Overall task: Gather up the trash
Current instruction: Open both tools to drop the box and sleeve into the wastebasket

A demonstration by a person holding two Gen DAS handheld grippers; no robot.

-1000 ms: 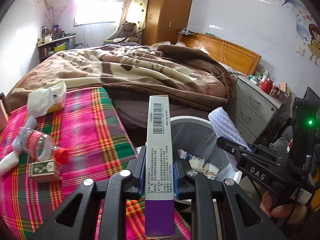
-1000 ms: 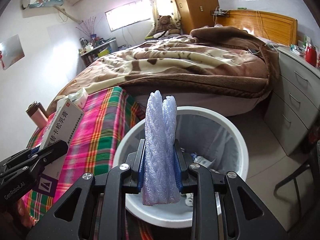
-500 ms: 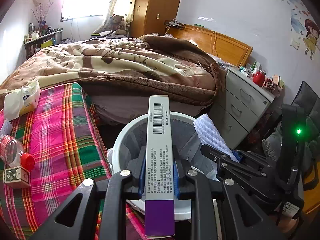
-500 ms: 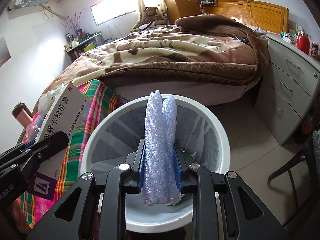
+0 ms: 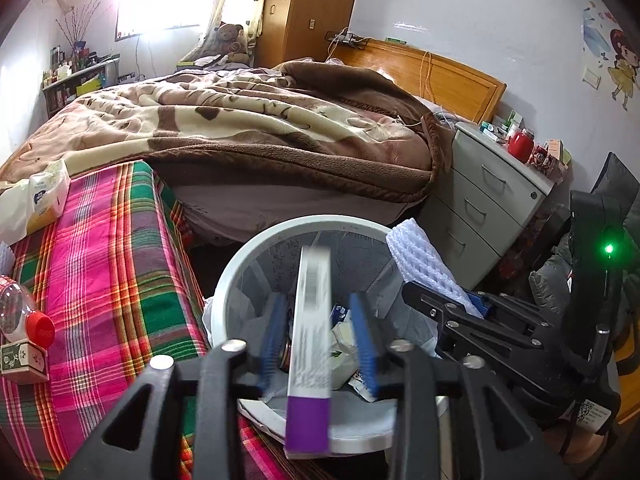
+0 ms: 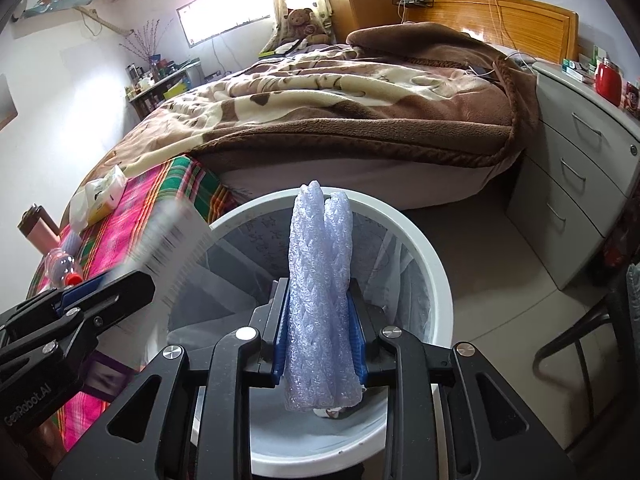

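Left claw opens, light stiff box loose; right claw pinches soft foam midway, bin at twelve

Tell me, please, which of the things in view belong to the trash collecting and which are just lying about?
Part of the job:
- white bin
- long carton, loose between the opening jaws of the left gripper
- foam netting, between the opening jaws of the right gripper

Just lying about:
- brown blanket
- teddy bear
- grey drawer unit
- wooden wardrobe
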